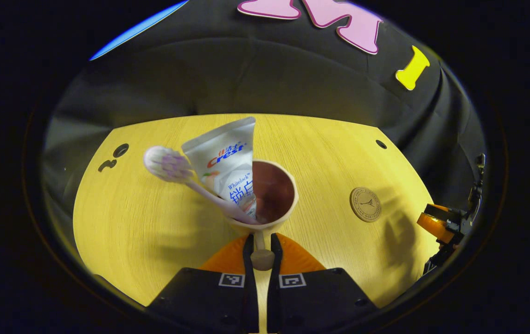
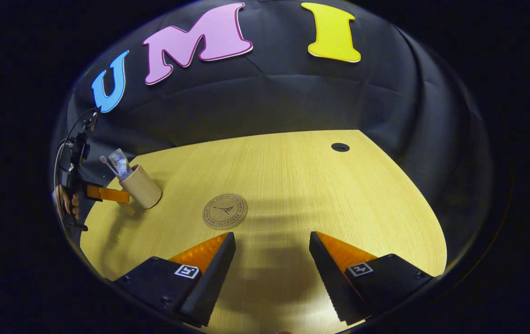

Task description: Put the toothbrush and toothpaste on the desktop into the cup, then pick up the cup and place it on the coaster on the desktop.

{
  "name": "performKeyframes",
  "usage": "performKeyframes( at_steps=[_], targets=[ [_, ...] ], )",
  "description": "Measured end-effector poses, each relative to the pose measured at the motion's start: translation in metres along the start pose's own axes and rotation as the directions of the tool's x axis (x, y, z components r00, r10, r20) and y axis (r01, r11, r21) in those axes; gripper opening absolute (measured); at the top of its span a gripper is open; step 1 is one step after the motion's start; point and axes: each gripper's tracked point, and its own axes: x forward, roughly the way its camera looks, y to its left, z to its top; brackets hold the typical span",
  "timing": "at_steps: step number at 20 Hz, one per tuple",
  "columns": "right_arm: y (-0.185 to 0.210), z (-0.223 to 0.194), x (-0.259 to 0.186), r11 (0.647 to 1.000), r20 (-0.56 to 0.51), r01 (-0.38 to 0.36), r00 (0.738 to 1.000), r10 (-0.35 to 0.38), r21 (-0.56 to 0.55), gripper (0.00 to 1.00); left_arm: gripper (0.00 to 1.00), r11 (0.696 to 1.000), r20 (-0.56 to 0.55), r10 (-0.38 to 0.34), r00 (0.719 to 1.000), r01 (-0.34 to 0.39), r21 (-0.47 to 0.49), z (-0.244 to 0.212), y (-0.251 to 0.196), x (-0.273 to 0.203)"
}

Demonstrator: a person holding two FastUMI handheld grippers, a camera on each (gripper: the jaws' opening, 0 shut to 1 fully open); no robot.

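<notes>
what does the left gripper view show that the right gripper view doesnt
Left gripper view alone: the left gripper shut on the handle of the beige cup, seen close, and the cup's brown inside. Right gripper view alone: the right gripper open above bare desktop, and a hand holding the other gripper. Both share the yellow wooden desktop, the round brown coaster, the white toothpaste tube and pale purple toothbrush standing in the cup.
</notes>
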Motion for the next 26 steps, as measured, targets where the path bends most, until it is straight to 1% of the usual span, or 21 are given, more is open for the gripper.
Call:
performKeyframes(
  at_steps=[6,12,17,22,26],
  targets=[
    [-0.005,0.001,0.001,1.000,0.000,0.011,1.000,-0.011,0.013,0.99,0.11,1.000,0.018,-0.009,1.000,0.009,0.005,0.003,0.000,-0.010],
    [-0.008,0.003,-0.001,1.000,0.003,0.012,1.000,-0.012,0.009,0.99,0.10,0.999,0.051,-0.039,0.998,0.038,0.028,0.014,-0.023,-0.019],
    [-0.020,0.010,-0.005,0.999,0.016,0.028,0.999,-0.028,0.019,0.99,0.10,0.994,0.072,-0.095,0.993,0.092,0.052,0.030,-0.056,-0.021],
    [-0.039,0.016,-0.016,0.998,0.038,0.061,0.997,-0.062,0.035,0.99,0.10,0.981,0.068,-0.163,0.984,0.154,0.121,0.047,-0.104,-0.013],
    [-0.060,0.017,-0.028,0.993,0.054,0.100,0.993,-0.103,0.057,0.99,0.10,0.962,0.038,-0.211,0.977,0.200,0.185,0.051,-0.144,0.003]
  ],
)
